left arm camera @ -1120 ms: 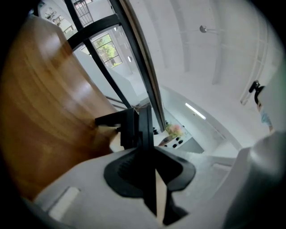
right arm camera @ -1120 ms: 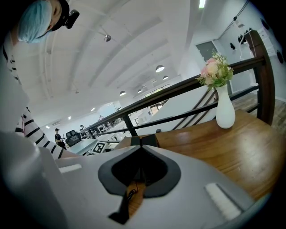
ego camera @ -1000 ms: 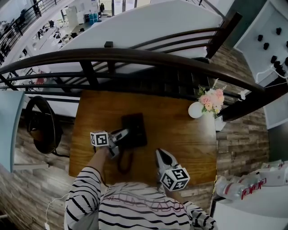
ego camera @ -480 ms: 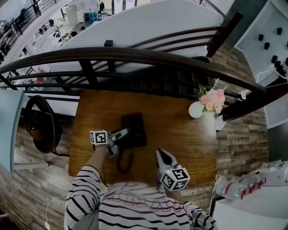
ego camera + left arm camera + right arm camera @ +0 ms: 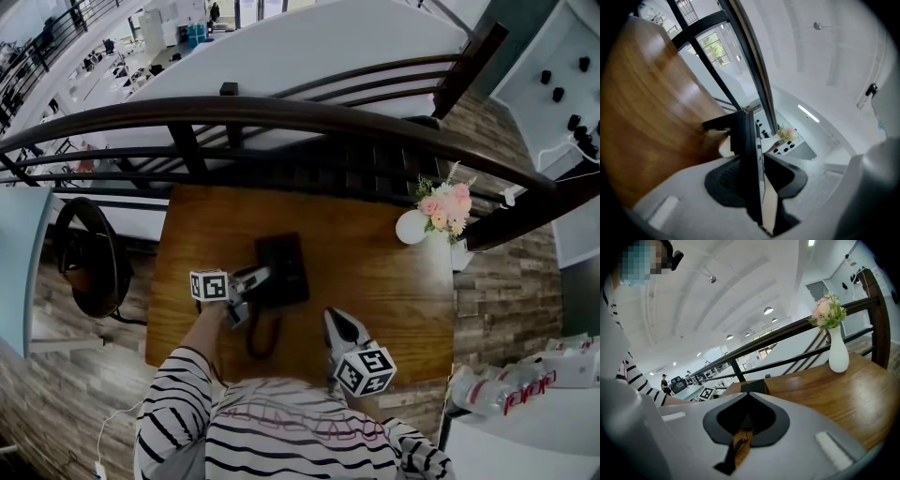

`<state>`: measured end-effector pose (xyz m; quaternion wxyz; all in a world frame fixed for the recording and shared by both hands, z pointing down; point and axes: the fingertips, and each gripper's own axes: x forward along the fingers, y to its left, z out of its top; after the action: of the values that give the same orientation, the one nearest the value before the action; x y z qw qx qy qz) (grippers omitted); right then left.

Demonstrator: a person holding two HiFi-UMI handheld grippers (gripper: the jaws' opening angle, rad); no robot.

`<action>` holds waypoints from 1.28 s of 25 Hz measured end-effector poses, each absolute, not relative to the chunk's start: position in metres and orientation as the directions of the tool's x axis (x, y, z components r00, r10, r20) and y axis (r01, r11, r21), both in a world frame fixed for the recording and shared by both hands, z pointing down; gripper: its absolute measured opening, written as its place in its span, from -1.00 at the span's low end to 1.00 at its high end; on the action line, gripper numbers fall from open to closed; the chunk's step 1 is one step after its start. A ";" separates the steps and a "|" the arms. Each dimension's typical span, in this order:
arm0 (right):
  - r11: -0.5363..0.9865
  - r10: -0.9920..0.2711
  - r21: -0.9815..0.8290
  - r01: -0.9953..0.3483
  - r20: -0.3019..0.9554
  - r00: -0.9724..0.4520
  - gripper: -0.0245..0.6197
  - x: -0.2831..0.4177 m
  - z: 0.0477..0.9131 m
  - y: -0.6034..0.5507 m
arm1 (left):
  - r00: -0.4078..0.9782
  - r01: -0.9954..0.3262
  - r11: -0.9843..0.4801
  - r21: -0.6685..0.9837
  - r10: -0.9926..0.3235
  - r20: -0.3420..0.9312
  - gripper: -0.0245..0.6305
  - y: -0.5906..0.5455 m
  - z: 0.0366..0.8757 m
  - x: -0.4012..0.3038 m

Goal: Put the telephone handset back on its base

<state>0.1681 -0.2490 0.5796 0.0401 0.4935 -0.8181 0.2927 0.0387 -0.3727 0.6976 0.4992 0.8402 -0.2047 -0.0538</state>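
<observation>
Between the jaws of the left claw [image 5: 249,279] stands the dark telephone handset [image 5: 751,159], seen edge-on as a thin slab. The jaws are opening, and a pale sliver of gap already shows along the handset's right face, so the pads no longer seem to clamp it. That suggests a release made because the handset has reached its place. Directly under and just ahead of the tips lies the black base [image 5: 284,265], and from above the handset cannot be told apart from it, so it appears to lie on or against the cradle; whether it is fully seated cannot be told. Behind the claw, toward the person, the cord [image 5: 261,336] loops loosely on the wooden table [image 5: 375,272], slack enough not to drag the handset off. Off to the claw's right and further back hangs the right claw [image 5: 749,394], its jaws together and holding nothing, likely parked clear of the work. Far ahead and to the right, well apart from the phone, a white vase [image 5: 410,228] of pink flowers [image 5: 442,206] stands near the table's far edge. Beyond the table runs the dark railing [image 5: 281,117].
</observation>
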 end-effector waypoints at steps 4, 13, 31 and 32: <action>0.341 -0.785 -0.440 -0.831 0.353 -0.509 -0.92 0.170 0.579 -0.246 | 0.896 -0.338 -0.418 0.843 -0.417 0.152 -0.42 -0.371 0.699 0.035; 0.343 -0.786 -0.442 -0.829 0.348 -0.511 -0.92 0.168 0.577 -0.245 | 0.877 -0.375 -0.415 0.829 -0.448 0.173 -0.39 -0.367 0.698 0.026; 0.320 -0.810 -0.432 -0.843 0.337 -0.481 -0.92 0.148 0.572 -0.215 | 0.871 -0.379 -0.457 0.805 -0.469 0.144 -0.32 -0.347 0.682 0.008; 0.317 -0.812 -0.432 -0.844 0.336 -0.477 -0.92 0.147 0.571 -0.212 | 0.870 -0.383 -0.463 0.799 -0.472 0.144 -0.32 -0.346 0.680 0.007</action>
<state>0.1473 -0.2122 0.5714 0.0281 0.5104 -0.8111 0.2841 0.0071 -0.3463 0.6802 0.4537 0.8539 -0.2503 -0.0489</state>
